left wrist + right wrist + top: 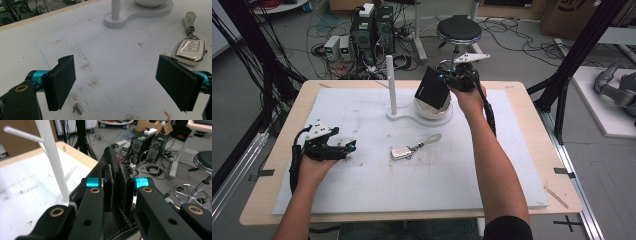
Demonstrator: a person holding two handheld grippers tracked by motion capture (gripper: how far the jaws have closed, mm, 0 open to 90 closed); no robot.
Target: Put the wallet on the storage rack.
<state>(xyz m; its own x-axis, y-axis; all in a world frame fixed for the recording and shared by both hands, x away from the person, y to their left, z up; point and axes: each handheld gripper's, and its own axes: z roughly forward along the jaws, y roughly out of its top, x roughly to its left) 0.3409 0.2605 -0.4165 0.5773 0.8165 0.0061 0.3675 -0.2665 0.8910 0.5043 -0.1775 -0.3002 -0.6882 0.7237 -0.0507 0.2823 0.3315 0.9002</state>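
Note:
My right gripper (pixel 453 78) is at the far middle of the table, shut on a black textured wallet (pixel 432 89). The wallet hangs tilted just above a white bowl (pixel 430 111). In the right gripper view the wallet (pixel 111 162) is pinched edge-on between the jaws of the right gripper (pixel 117 188). My left gripper (pixel 348 147) rests low at the left of the white mat and is open. In the left gripper view nothing lies between the jaws of the left gripper (pixel 117 82). A white car key fob (pixel 400 152) with a strap lies mid-table, and the fob (pixel 190 51) is just beyond the right-hand jaw.
A white stand (pixel 399 118) with an upright post (pixel 390 82) carries the bowl. A white mat (pixel 362 190) covers the wooden table (pixel 532 110). Behind the table are a black stool (pixel 459 30), computers (pixel 372 27) and cables on the floor.

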